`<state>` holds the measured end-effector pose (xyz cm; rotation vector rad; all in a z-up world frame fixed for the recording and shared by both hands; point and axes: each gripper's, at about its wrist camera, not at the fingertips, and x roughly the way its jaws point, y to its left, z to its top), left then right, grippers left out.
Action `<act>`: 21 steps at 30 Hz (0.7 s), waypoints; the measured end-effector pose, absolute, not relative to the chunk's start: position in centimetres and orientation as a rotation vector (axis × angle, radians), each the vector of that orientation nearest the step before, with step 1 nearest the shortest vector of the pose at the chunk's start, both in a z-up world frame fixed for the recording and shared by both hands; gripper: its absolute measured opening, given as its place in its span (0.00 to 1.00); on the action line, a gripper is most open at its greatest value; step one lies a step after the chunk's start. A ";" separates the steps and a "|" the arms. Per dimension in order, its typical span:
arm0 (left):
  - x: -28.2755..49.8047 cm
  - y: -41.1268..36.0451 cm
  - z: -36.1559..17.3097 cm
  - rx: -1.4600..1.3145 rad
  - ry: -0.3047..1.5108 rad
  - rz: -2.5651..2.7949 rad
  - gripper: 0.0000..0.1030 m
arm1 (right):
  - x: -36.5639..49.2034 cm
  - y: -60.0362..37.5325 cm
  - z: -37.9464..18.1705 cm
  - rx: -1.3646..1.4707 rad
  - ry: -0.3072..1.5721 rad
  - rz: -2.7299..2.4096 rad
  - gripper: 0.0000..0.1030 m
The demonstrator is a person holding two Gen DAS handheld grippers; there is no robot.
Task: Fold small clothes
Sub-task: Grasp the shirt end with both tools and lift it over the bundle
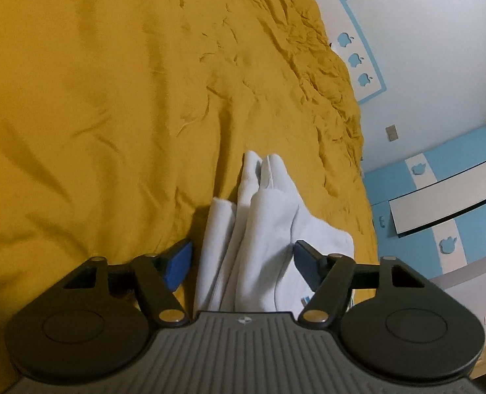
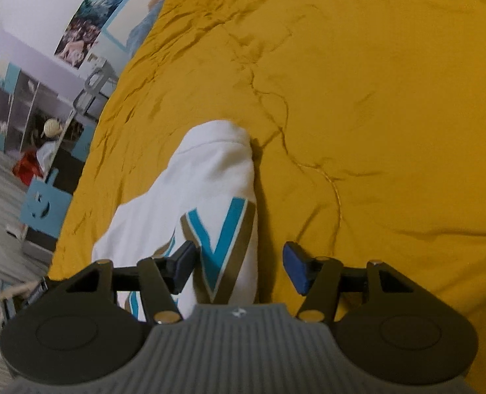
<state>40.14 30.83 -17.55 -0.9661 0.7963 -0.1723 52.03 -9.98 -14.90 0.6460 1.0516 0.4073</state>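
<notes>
A small white garment (image 1: 259, 229) lies bunched in folds on the yellow bedspread (image 1: 111, 115). My left gripper (image 1: 241, 264) is open, its blue pads (image 1: 177, 267) on either side of the cloth. In the right wrist view the same white garment (image 2: 193, 197) shows a teal and tan V stripe (image 2: 223, 239). My right gripper (image 2: 239, 267) is open over the garment's right edge, with its left pad (image 2: 182, 267) over the cloth and its right pad over the yellow bedspread (image 2: 374, 115). Whether the pads touch the cloth I cannot tell.
The bed's edge runs along the right in the left wrist view, with a blue and white cabinet (image 1: 440, 197) and white wall beyond. In the right wrist view the bed edge is at the left, with shelves, a blue stool (image 2: 44, 208) and floor below.
</notes>
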 end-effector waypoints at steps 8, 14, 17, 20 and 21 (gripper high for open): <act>41.3 29.9 -17.5 -0.958 0.784 -0.159 0.35 | 55.8 -8.8 -17.0 0.782 1.063 0.436 0.43; 40.3 28.5 -14.1 -0.831 0.748 -0.133 0.25 | 56.0 -7.5 -15.1 0.710 1.017 0.438 0.10; 38.9 27.1 -11.6 -0.744 0.705 -0.129 0.23 | 54.7 -6.9 -12.4 0.636 0.943 0.465 0.08; 37.0 25.8 -8.9 -0.703 0.640 -0.158 0.23 | 52.9 -6.5 -8.9 0.552 0.856 0.497 0.07; 36.2 25.5 -8.1 -0.695 0.623 -0.155 0.22 | 52.2 -6.4 -7.7 0.521 0.830 0.505 0.06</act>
